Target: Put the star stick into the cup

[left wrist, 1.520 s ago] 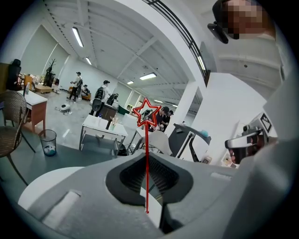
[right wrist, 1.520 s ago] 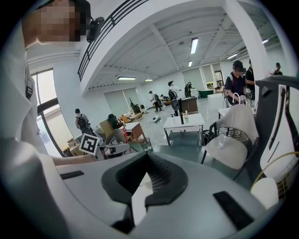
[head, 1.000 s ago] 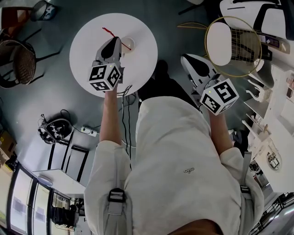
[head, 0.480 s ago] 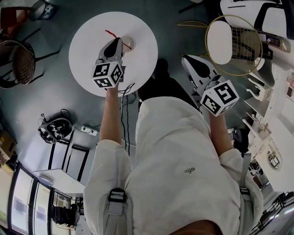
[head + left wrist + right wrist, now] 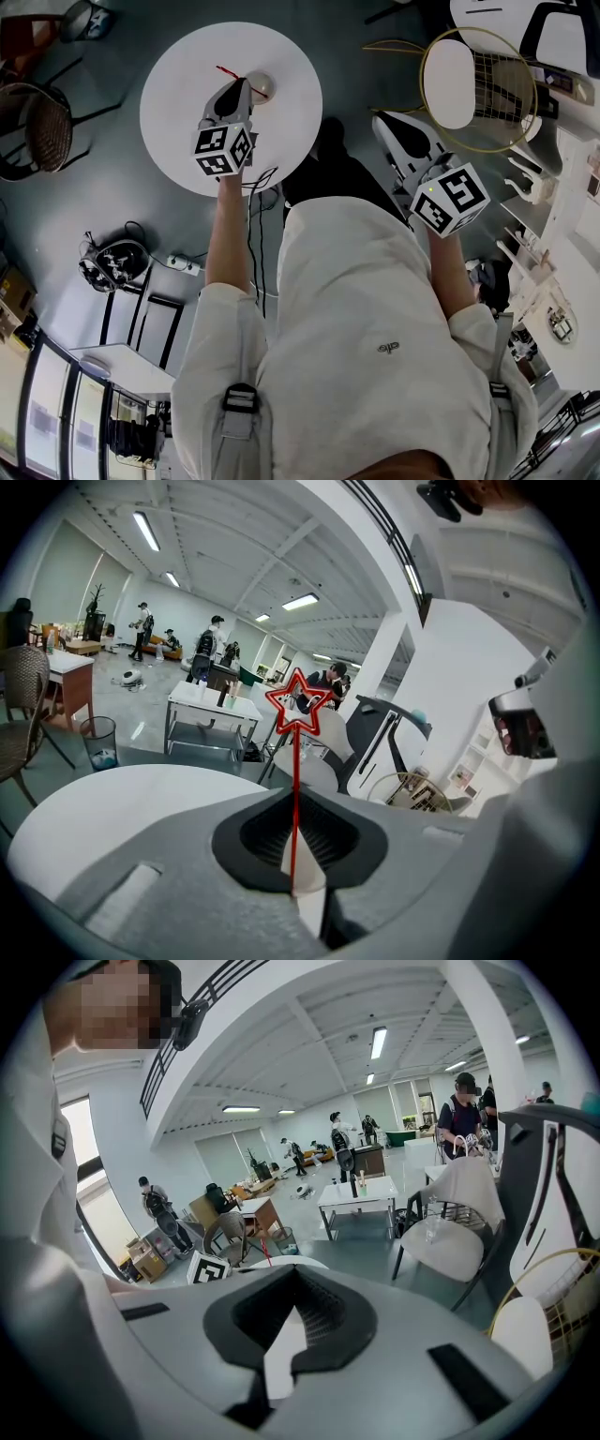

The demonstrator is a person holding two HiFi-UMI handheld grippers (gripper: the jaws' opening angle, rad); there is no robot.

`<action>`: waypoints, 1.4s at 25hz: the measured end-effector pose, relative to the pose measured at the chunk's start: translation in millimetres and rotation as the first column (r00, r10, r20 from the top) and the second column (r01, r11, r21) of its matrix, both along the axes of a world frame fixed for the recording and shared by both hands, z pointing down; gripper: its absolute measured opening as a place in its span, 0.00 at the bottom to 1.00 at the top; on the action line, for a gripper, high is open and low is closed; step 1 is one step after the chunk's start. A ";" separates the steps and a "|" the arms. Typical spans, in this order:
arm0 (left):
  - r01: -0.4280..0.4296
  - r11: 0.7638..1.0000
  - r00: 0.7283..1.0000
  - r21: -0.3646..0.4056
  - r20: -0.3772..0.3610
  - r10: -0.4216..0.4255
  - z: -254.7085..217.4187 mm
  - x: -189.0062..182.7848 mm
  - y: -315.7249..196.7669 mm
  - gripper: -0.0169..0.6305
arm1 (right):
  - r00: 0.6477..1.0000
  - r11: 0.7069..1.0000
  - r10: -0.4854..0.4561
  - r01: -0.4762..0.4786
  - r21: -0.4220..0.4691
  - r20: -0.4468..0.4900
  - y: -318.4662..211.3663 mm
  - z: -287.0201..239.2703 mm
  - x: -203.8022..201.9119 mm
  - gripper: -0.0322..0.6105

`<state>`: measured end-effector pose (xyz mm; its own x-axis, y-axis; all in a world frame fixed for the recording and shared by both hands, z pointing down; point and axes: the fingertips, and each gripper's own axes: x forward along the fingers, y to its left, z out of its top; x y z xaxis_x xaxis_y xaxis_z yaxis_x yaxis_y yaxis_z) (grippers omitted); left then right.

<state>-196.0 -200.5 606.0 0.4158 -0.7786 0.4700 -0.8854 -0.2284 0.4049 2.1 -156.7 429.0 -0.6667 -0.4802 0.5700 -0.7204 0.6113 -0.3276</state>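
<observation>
Cup [image 5: 264, 87] partly hidden behind left gripper [image 5: 242, 86]. Stick [image 5: 227, 71] lower end concealed between the jaws.

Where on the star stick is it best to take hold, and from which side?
Grip the thin straight stem of the star stick, below the star, coming from its lower end. The left gripper holds it so, jaws shut on the stem.

Pretty clearly a big open-plan office or lab hall. A high white ceiling is hung with strip lights [image 5: 145, 532], and white work tables [image 5: 361, 1192] are spread across a grey floor [image 5: 84, 216]. Cardboard boxes [image 5: 145, 1258] are stacked off to one side. People [image 5: 204, 649] are seen standing around, with a wicker chair [image 5: 37, 127] and a waste bin [image 5: 98, 741] nearby.
</observation>
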 end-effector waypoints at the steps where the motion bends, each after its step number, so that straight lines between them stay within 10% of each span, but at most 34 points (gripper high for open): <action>1: 0.002 1.000 1.000 -0.001 0.000 -0.002 0.6 -0.9 0.8 0.06 | 1.000 1.000 0.000 0.000 0.000 0.001 0.4 -0.5 -0.3 0.06; 35: 0.115 0.993 0.993 -0.038 0.043 -0.113 16.8 -37.8 3.2 0.15 | 0.999 0.999 -0.031 0.031 0.015 0.016 2.8 -5.1 -11.0 0.06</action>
<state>-233.9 -197.3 622.8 0.3054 -0.7998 0.5167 -0.9206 -0.1094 0.3749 -8.9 -153.9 423.9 -0.6908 -0.4672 0.5519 -0.6955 0.6380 -0.3304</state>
